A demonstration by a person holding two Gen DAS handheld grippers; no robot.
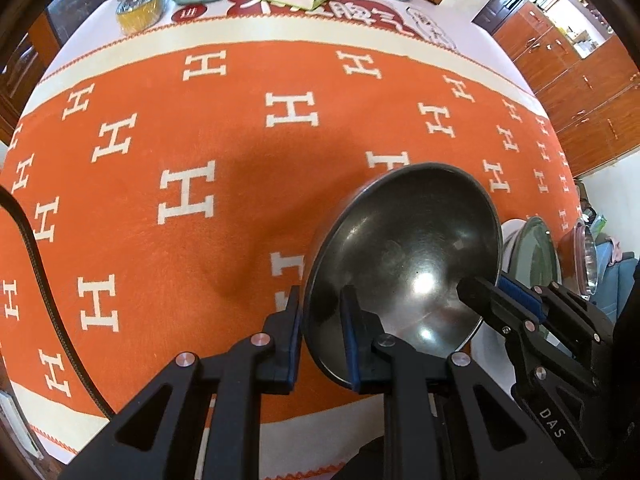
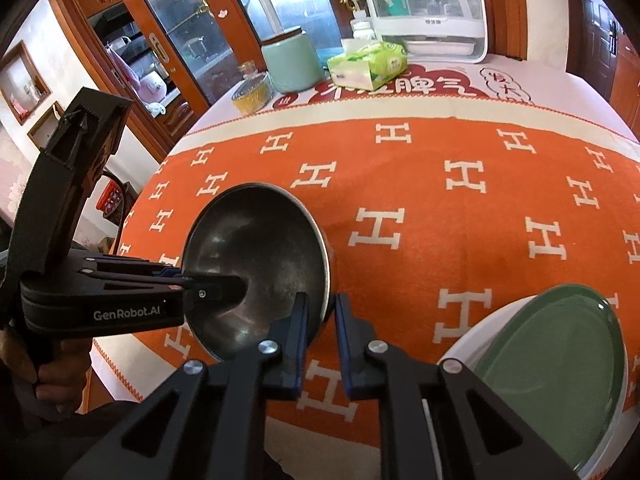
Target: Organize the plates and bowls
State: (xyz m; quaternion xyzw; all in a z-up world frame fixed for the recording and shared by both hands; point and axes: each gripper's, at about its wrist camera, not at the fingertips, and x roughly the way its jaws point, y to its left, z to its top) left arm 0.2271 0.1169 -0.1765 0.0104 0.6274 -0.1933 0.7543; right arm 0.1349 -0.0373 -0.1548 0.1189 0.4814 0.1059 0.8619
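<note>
A dark steel bowl [image 1: 404, 264] is held above the orange H-pattern tablecloth [image 1: 200, 152] by both grippers. My left gripper [image 1: 320, 340] is shut on the bowl's left rim, one finger outside, one inside. My right gripper [image 2: 322, 336] is shut on the bowl's [image 2: 256, 264] right rim; it also shows in the left wrist view [image 1: 480, 292]. The left gripper shows in the right wrist view [image 2: 216, 290] at the bowl's left rim. A green plate [image 2: 560, 372] lies on a white plate [image 2: 464, 344] at the table's near right.
At the far edge stand a mint jar [image 2: 294, 64], a green tissue pack [image 2: 368, 64], a small glass bowl with yellow contents [image 2: 252, 94] and a white appliance [image 2: 424, 8]. Wooden cabinets [image 1: 580, 92] line the room. A black cable [image 1: 44, 280] crosses the left.
</note>
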